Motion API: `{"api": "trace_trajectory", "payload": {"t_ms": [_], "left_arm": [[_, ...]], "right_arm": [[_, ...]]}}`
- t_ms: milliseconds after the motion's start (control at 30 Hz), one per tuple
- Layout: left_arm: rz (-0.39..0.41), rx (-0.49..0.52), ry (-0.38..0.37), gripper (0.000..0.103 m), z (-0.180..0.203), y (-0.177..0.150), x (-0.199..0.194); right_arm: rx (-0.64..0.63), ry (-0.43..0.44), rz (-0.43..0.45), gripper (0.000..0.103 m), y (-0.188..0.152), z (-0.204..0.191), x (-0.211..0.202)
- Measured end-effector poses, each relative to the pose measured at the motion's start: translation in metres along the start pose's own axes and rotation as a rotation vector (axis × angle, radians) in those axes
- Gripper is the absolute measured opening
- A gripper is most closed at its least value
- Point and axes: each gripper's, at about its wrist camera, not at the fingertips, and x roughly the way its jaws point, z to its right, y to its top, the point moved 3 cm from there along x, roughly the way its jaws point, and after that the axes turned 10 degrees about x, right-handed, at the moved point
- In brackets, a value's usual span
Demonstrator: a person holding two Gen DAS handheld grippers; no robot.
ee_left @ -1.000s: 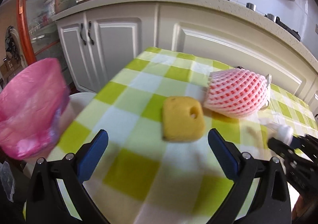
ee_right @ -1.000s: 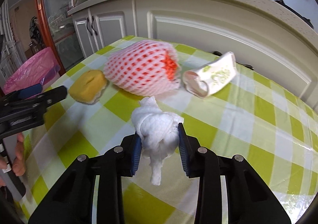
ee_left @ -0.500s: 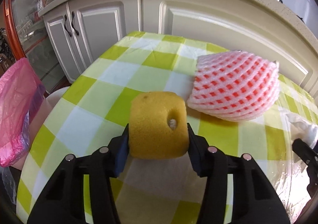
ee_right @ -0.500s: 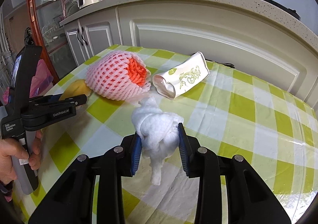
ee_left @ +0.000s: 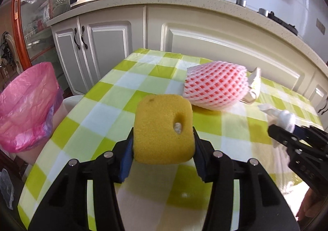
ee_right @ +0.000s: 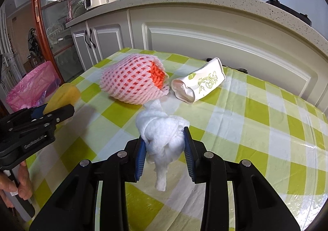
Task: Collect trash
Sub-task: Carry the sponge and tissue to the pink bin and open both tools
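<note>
Plainly, the left gripper (ee_left: 163,145) was clamped on a yellow sponge (ee_left: 164,128), blocky and porous with one round hole, and the right gripper (ee_right: 164,147) pinched a crumpled white tissue wad (ee_right: 162,134), both lifted clear of the checked tablecloth (ee_right: 256,112). Nothing visibly lay in the pink bin bag (ee_left: 26,106) yet; the pink foam net (ee_right: 133,81) and white wrapper (ee_right: 198,83) remained on the table.

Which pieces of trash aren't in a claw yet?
Two lie loose on the table: the pink foam net and the white paper packet. The sponge and tissue wad are gripped.
</note>
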Motion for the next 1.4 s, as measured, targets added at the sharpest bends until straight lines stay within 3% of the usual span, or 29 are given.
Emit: {"api": "trace_trajectory", "payload": {"t_ms": [333,833,1400], "left_arm": [[0.063,0.025,-0.01,0.049,0.013,-0.022,-0.056],[0.087,0.031,-0.006,0.049,0.011,-0.05,-0.11],[0.15,-0.001,0.055,0.049,-0.024,-0.06,-0.163]], "right_arm": [[-0.005,0.016,0.022,0.033,-0.014,-0.016,-0.031],[-0.031,0.021,0.058,0.033,-0.037,-0.032,-0.087],[-0.144,0.046,0.103,0.033,-0.039,-0.08,-0.126]]}}
